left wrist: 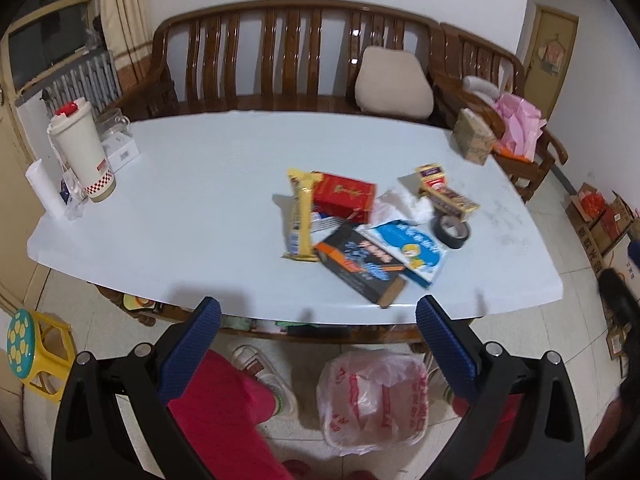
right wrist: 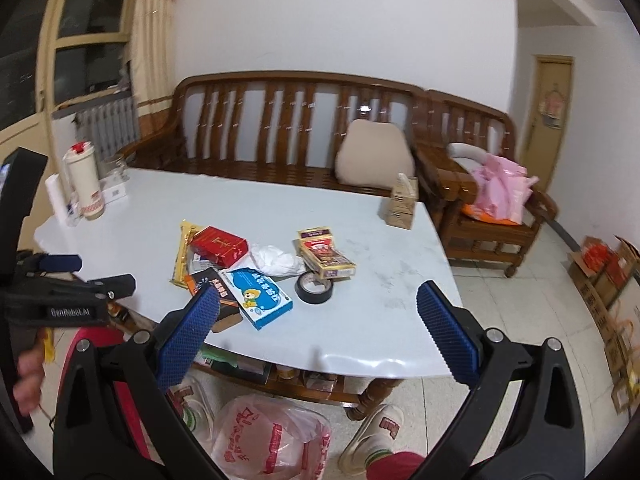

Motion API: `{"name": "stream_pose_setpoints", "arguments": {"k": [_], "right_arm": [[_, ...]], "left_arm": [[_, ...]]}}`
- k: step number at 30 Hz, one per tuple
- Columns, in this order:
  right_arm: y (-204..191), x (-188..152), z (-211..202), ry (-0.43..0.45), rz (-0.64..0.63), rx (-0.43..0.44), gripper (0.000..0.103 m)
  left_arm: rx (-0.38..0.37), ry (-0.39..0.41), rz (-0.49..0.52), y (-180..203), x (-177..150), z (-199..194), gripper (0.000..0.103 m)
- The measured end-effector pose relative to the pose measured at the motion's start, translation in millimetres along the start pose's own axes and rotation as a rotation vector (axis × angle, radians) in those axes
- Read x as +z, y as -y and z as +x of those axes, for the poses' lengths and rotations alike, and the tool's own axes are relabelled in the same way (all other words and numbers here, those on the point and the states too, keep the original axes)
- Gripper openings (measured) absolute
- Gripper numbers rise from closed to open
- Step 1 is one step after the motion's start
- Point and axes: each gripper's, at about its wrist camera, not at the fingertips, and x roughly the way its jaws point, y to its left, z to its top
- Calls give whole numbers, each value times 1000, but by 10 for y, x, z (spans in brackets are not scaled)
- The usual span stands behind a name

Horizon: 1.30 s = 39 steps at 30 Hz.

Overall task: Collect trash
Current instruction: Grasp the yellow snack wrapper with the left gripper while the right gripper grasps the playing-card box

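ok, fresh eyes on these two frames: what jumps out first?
A heap of boxes and wrappers on the pale table: red box, blue cartoon box, black tape roll. On the floor by the table's near edge stands a bin lined with a plastic bag. Both grippers, left and right, hover open.

My left tool (left wrist: pixel 318 328) sits at the bottom of the left wrist frame, jaws spread wide, blue pads (left wrist: pixel 188 348) holding nothing. My right tool (right wrist: pixel 318 314) sits at the bottom of the right wrist frame, also spread wide and empty. My left hand (right wrist: pixel 28 380) shows at that frame's lower left edge, gripping the left tool's handle.
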Motion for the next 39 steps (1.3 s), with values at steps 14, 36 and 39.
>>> {"name": "stream_pose_setpoints", "arguments": {"k": [14,36,39], "right_arm": [[423,695,776,-186,-95,158,97],[367,847,2195,-487,-208,320,97],[350,790,2350,-515,-213,328,97]], "left_arm": [[-65,-193,50,-245,522,540,95],[-71,-375,110,-173,843,1422,95],[-80,-378,102,-187,861,1520,95]]}}
